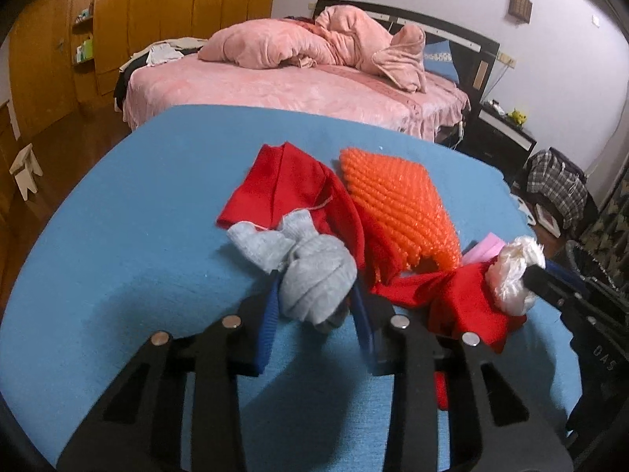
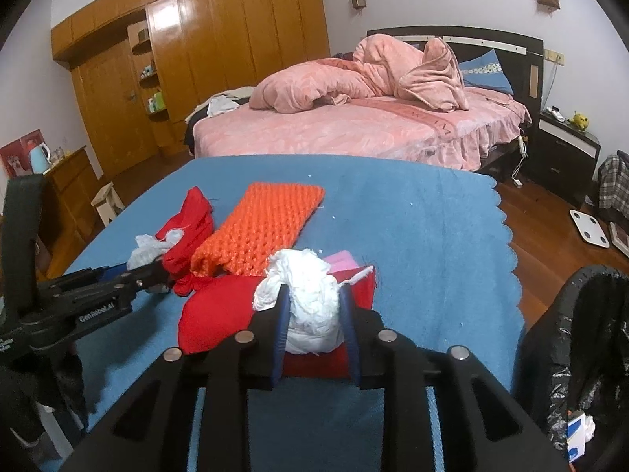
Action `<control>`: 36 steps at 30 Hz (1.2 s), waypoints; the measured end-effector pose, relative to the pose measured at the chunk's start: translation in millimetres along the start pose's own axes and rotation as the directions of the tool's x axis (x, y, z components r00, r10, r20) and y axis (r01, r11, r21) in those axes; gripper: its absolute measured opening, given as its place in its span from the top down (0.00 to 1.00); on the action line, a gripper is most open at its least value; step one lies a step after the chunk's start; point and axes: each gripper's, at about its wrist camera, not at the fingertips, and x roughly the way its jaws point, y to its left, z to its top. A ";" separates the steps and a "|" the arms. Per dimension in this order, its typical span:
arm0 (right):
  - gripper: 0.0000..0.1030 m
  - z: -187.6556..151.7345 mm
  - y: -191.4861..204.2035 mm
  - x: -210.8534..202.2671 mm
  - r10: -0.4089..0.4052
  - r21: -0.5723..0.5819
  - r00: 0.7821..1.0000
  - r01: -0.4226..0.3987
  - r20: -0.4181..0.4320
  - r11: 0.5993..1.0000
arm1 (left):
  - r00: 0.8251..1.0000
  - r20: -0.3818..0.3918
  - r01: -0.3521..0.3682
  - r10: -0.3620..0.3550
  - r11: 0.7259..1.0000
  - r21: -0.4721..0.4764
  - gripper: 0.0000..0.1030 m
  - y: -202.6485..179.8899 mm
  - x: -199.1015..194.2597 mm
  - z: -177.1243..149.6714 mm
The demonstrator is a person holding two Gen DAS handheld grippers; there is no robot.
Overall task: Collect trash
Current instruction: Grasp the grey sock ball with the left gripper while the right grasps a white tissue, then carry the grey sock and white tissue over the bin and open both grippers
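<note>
My left gripper is shut on a crumpled grey-white wad on the blue cloth-covered table. The same wad and left gripper show at the left of the right wrist view. My right gripper is shut on a crumpled white paper wad that rests on a red cloth. That white wad also shows at the right of the left wrist view, with the right gripper on it.
An orange knitted piece, red cloths and a pink item lie on the table. A black-lined trash bin with some trash stands at the table's right. A pink bed, nightstand and wooden wardrobe are behind.
</note>
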 end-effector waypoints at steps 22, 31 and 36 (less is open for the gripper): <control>0.62 -5.9 13.0 11.8 -0.006 -0.051 0.998 0.003 -0.062 0.999 | 1.000 0.025 0.003 -0.003 1.000 0.023 0.68 -7.5 -37.2 -30.2; 0.78 -4.7 11.5 -2.7 0.001 -0.030 0.999 -0.003 -0.040 1.000 | 0.999 0.038 -0.002 0.001 1.000 0.027 0.68 -7.2 -40.9 -29.5; 0.78 1.4 8.9 -21.0 0.015 -0.013 1.000 -0.015 -0.001 1.000 | 0.997 0.073 0.003 -0.006 0.999 0.042 0.68 -17.1 -54.9 -30.3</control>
